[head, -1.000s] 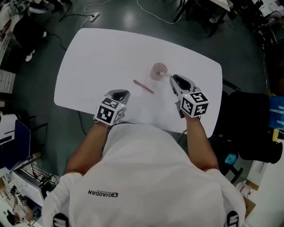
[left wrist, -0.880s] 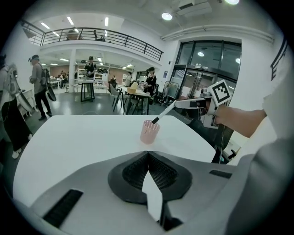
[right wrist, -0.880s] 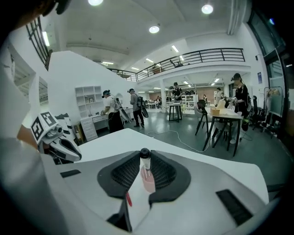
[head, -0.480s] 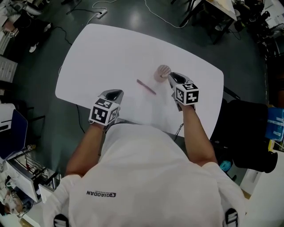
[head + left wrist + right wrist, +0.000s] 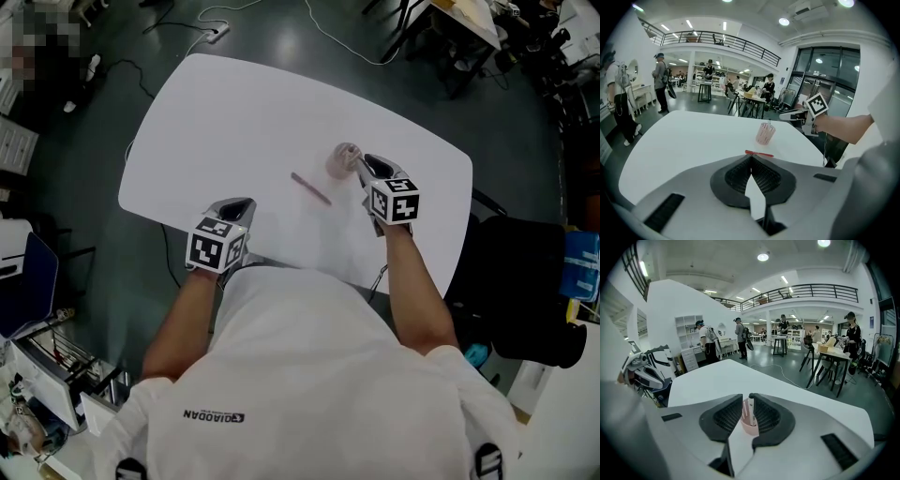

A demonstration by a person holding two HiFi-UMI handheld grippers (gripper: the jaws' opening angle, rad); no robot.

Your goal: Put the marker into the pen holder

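A pink mesh pen holder (image 5: 342, 160) stands upright on the white table (image 5: 234, 112). A red marker (image 5: 310, 187) lies flat to its left, touched by neither gripper. My right gripper (image 5: 362, 163) is at the holder's right side. In the right gripper view a white marker (image 5: 752, 409) stands in the holder (image 5: 750, 429) between my right gripper's (image 5: 746, 399) jaws. They have just been opening and show a gap on one side. My left gripper (image 5: 241, 203) is shut and empty near the table's front edge. It faces the red marker (image 5: 759, 153) and the holder (image 5: 764, 134).
A black chair (image 5: 525, 272) stands off the table's right edge. Cables (image 5: 342, 42) trail over the dark floor behind the table. The gripper views show people, desks and a white shelf (image 5: 689, 341) in the hall well beyond the table.
My right gripper has sunk closer to the pen holder with the white marker. My left gripper has drawn back toward the table's front edge. The red marker has not moved.
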